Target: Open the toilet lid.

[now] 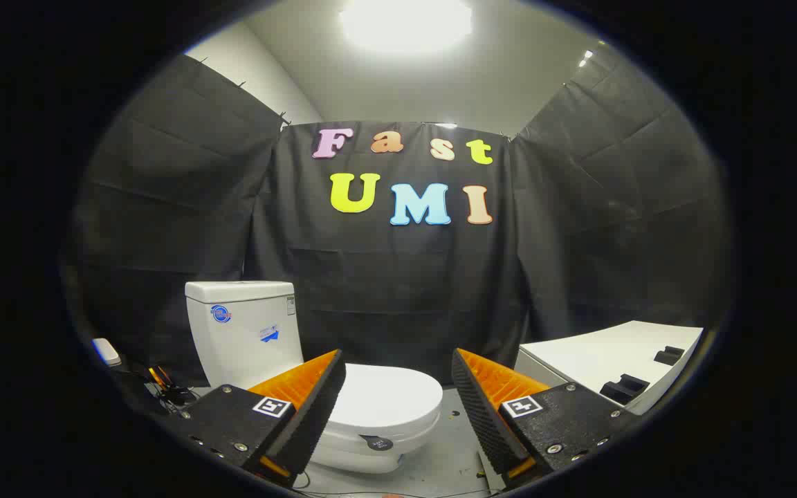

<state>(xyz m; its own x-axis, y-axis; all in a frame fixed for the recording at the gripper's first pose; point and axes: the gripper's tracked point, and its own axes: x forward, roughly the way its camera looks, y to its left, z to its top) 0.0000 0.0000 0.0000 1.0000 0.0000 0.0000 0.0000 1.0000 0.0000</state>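
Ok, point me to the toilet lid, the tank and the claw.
toilet lid (388,398): gripper view, top face of the closed lid.
tank (243,332): gripper view, front wall.
claw (398,408): gripper view, open gap midway between its fingertips, lid beyond.

White toilet lid (386,395), grey floor (448,449)

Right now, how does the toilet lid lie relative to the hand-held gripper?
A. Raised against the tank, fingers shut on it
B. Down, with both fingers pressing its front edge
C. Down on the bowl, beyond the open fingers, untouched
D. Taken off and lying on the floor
C: the toilet lid lies flat on the bowl, beyond the hand-held gripper, whose fingers stand apart and touch nothing.
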